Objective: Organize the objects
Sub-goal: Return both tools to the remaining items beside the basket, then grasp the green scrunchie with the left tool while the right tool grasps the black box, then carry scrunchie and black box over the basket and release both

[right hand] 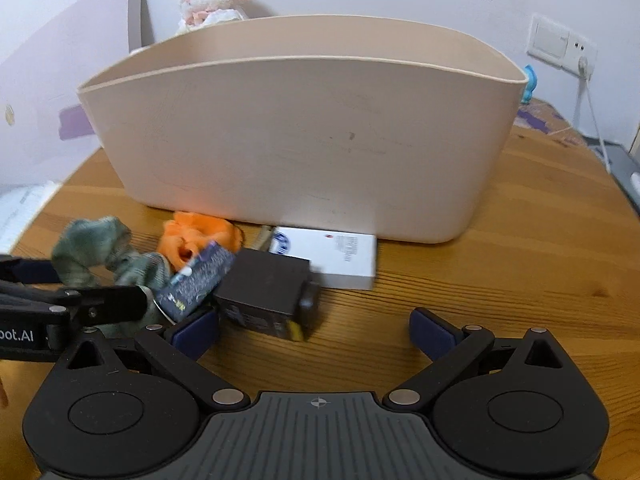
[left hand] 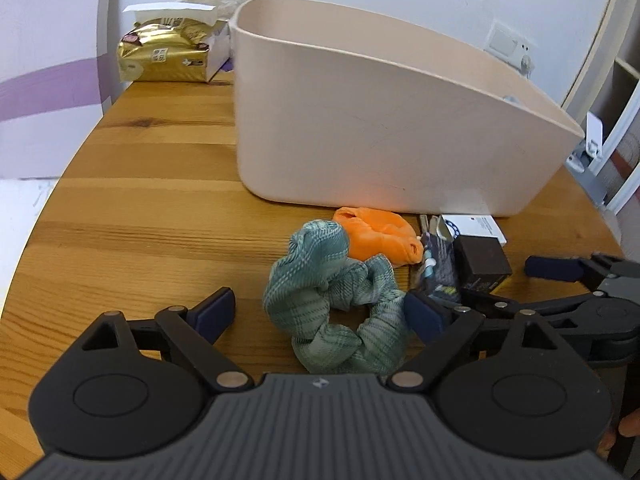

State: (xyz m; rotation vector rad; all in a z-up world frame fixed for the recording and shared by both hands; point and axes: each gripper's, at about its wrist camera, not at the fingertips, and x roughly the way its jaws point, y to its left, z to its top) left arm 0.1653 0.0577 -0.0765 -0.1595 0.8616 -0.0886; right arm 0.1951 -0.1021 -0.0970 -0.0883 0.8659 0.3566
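On the wooden tabletop (left hand: 140, 208), a tall beige bin (left hand: 360, 132) stands with a cluster of small things lying loose just in front of its near wall. Largest of these is a green plaid scrunchie (left hand: 332, 300), with an orange scrunchie (left hand: 380, 240) touching it behind; next come a white box (right hand: 332, 256) against the bin, a black box (right hand: 268, 292), and a small dark patterned packet (right hand: 200, 276) leaning between the scrunchies and the black box.

The left gripper (left hand: 320, 312) is spread wide, its fingers flanking the green scrunchie without pinching it. The right gripper (right hand: 314, 334) is also spread and empty, low and just in front of the black box.

Nothing looks to be in the bin yet, though its inside is hidden. The step in hand seems to be the first pick: the left gripper should close on the soft scrunchie, then lift it clear of the high rim.
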